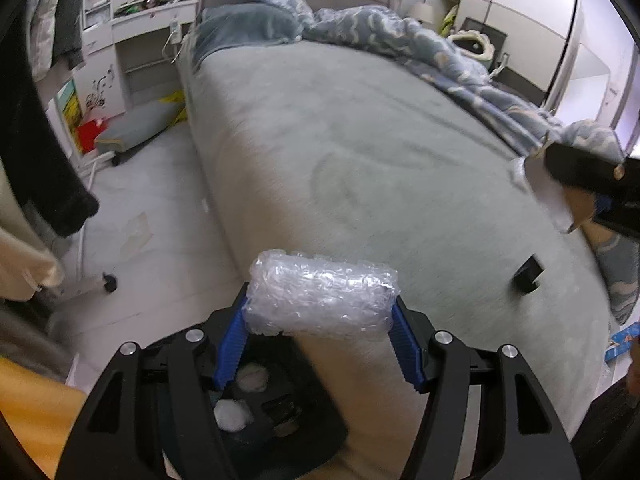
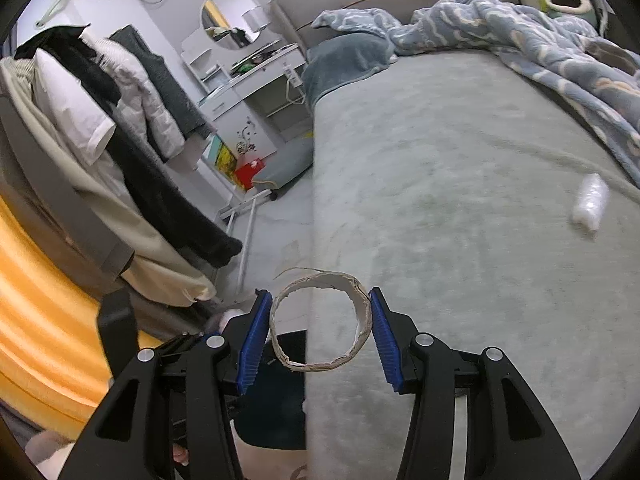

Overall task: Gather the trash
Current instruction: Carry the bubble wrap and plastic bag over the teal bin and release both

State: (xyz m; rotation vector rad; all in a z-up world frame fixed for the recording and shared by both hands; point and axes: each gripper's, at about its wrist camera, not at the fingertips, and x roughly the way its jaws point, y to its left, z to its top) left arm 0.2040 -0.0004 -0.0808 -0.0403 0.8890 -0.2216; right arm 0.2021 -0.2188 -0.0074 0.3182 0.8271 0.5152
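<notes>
My left gripper is shut on a roll of clear bubble wrap, held above a black trash bin that holds white crumpled paper. My right gripper is shut on a cardboard tape ring, held over the edge of the bed. The right gripper also shows at the right edge of the left wrist view. A second bubble wrap roll lies on the bed at the right. A small black object lies on the bed.
A crumpled blue blanket covers the bed's far side. Clothes hang on a rack at the left. A white desk stands by the headboard. A grey stool and a red box sit on the floor.
</notes>
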